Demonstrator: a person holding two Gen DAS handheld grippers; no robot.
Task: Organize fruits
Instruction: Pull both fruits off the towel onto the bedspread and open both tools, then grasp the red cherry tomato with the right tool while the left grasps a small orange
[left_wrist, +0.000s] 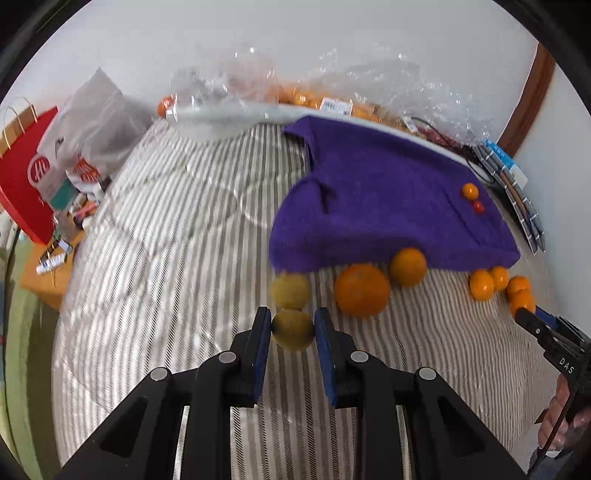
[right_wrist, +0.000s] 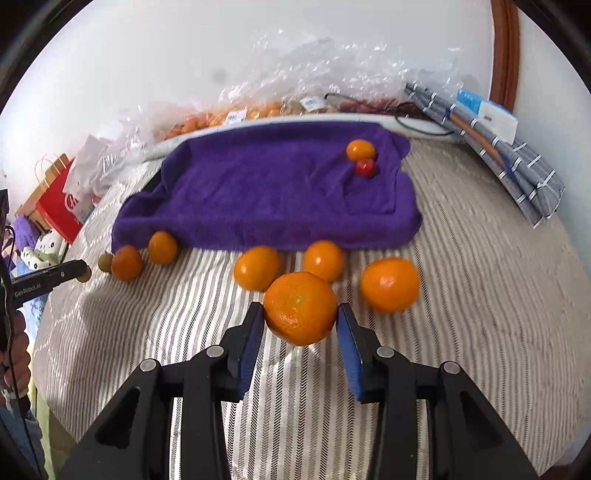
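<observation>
1. Yellow-green and round, a small fruit (left_wrist: 293, 329) sits pinched between the blue pads of the left tool (left_wrist: 292, 325), lifted over the striped bedcover (left_wrist: 166, 258); a matching fruit (left_wrist: 290, 290) lies just beyond, beside a large orange (left_wrist: 362, 290) at the edge of the purple towel (left_wrist: 388, 195). It looks light and firm; gripping across its widest part suits it.
2. Orange and dimpled, a mandarin (right_wrist: 300, 307) is clamped at its middle by the right tool (right_wrist: 301, 317), jaws partly spread around it. Its peel probably yields, so gentle pressure is wise. Other mandarins (right_wrist: 256, 267) rest near the towel's front edge.
</observation>
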